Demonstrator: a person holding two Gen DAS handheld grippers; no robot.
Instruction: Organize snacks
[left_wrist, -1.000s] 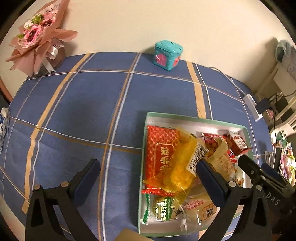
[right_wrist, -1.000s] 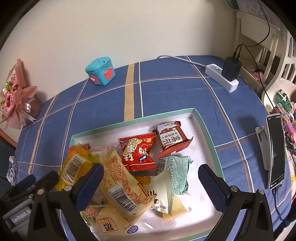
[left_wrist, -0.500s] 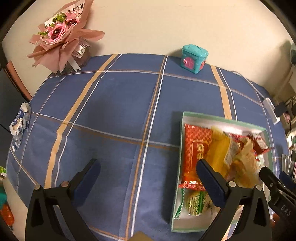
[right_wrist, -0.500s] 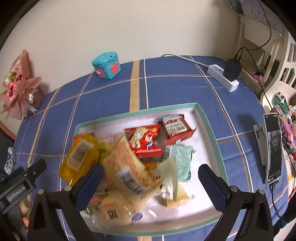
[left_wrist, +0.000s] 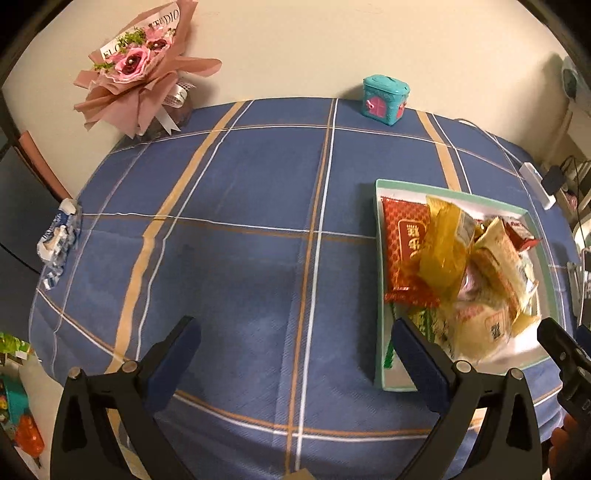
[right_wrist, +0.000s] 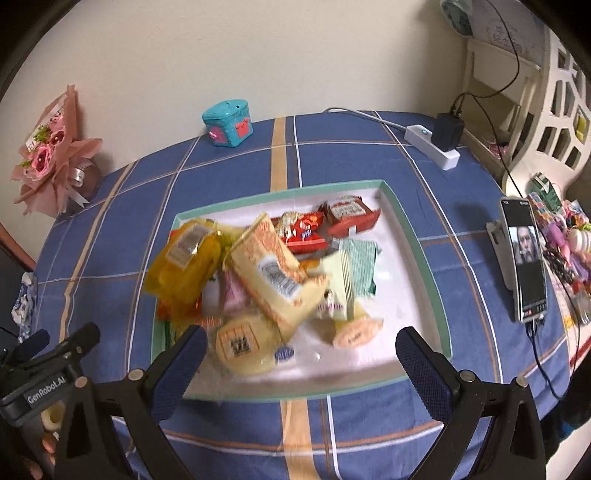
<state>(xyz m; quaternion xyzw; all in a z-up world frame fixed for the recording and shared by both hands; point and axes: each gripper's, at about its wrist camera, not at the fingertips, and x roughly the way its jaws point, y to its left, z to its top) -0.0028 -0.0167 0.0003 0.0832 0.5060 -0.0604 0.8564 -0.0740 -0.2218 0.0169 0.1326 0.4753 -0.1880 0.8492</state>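
Both my left gripper (left_wrist: 295, 362) and right gripper (right_wrist: 301, 363) gape wide, empty, textured blue pads bare. Crinkly foil snack packets (right_wrist: 266, 269) heap inside the shallow green-rimmed tray (right_wrist: 421, 251) on plaid cloth (left_wrist: 240, 258).

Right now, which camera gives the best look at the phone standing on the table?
The right wrist view: the phone stands in full sight, screen lit, right of the snack tray. The left wrist view shows only a dark sliver of it at the right edge.

One tray (right_wrist: 421, 254) holds a heap of snack packets (right_wrist: 273, 273), too overlapped for an exact count. On the tabletop (left_wrist: 240, 258): one bouquet (left_wrist: 144, 74), one teal box (right_wrist: 229, 123), one power strip (right_wrist: 432, 147), one phone (right_wrist: 524, 258).
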